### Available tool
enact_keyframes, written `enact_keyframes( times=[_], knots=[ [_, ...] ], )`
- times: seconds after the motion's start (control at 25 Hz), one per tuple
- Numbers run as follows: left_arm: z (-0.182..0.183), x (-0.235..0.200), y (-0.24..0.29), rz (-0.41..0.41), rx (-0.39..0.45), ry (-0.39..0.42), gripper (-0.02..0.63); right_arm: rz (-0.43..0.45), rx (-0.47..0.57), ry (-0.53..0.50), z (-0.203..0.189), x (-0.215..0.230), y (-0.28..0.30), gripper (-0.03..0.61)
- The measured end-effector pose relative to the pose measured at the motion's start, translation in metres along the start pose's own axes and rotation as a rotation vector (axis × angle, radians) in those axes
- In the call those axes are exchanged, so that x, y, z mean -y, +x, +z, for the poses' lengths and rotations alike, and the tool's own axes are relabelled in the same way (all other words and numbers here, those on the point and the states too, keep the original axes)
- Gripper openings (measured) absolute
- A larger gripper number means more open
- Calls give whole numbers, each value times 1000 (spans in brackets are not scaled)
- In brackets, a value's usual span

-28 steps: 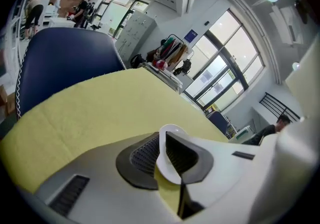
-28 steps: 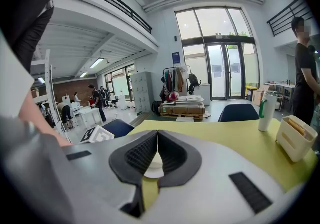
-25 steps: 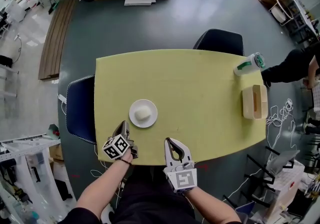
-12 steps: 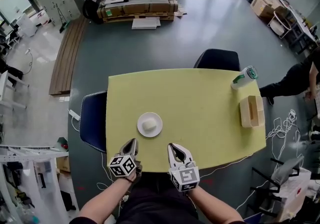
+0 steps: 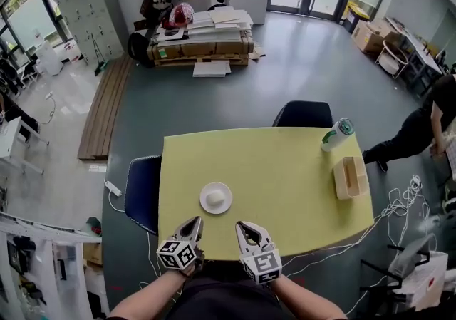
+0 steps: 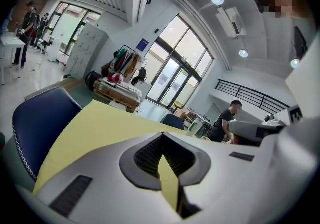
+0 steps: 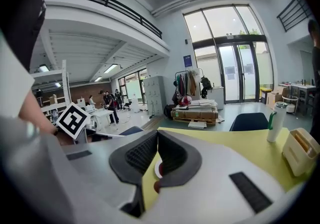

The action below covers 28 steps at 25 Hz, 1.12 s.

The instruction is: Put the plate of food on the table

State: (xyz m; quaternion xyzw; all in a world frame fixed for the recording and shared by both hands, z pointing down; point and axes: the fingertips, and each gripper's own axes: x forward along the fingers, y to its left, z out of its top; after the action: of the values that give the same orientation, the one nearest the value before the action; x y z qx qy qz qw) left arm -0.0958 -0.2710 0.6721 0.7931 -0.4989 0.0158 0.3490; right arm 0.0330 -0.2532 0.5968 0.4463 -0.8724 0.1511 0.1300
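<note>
A white plate (image 5: 215,197) with a pale lump of food (image 5: 214,199) rests on the yellow table (image 5: 285,176), left of middle and near the front edge. My left gripper (image 5: 197,219) is shut and empty, just in front of the plate and apart from it. My right gripper (image 5: 240,225) is beside it at the table's front edge, also shut with nothing in it. In the left gripper view the jaws (image 6: 161,135) meet over bare tabletop. In the right gripper view the jaws (image 7: 157,132) meet, and a sliver of the plate (image 7: 157,169) shows behind them.
At the table's far right stand a bottle with a green cap (image 5: 335,135) and a wooden box (image 5: 350,177). Dark blue chairs sit at the left side (image 5: 142,192) and far side (image 5: 303,114). A person (image 5: 420,126) bends at the right, with cables (image 5: 399,201) on the floor.
Both grippers have drawn back from the plate toward the table's front edge and stay shut. The head view has pulled away, showing more of the room. The plate has not moved.
</note>
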Motion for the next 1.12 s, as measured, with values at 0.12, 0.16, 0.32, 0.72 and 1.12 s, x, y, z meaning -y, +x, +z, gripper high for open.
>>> enact_keyframes(
  times=[0.12, 0.16, 0.32, 0.72, 1.12],
  knots=[
    [16, 18, -6, -31, 13, 27, 9, -15, 20, 13, 18, 4, -8, 12],
    [21, 23, -9, -42, 19, 35, 9, -21, 28, 19, 24, 6, -10, 12],
    [41, 42, -18, -83, 55, 56, 9, -61, 69, 36, 47, 18, -20, 12],
    [85, 96, -35, -231, 154, 140, 9, -76, 137, 26, 94, 24, -21, 12],
    [113, 122, -51, -255, 239, 307, 9, -31, 171, 26, 110, 12, -15, 12]
  ],
)
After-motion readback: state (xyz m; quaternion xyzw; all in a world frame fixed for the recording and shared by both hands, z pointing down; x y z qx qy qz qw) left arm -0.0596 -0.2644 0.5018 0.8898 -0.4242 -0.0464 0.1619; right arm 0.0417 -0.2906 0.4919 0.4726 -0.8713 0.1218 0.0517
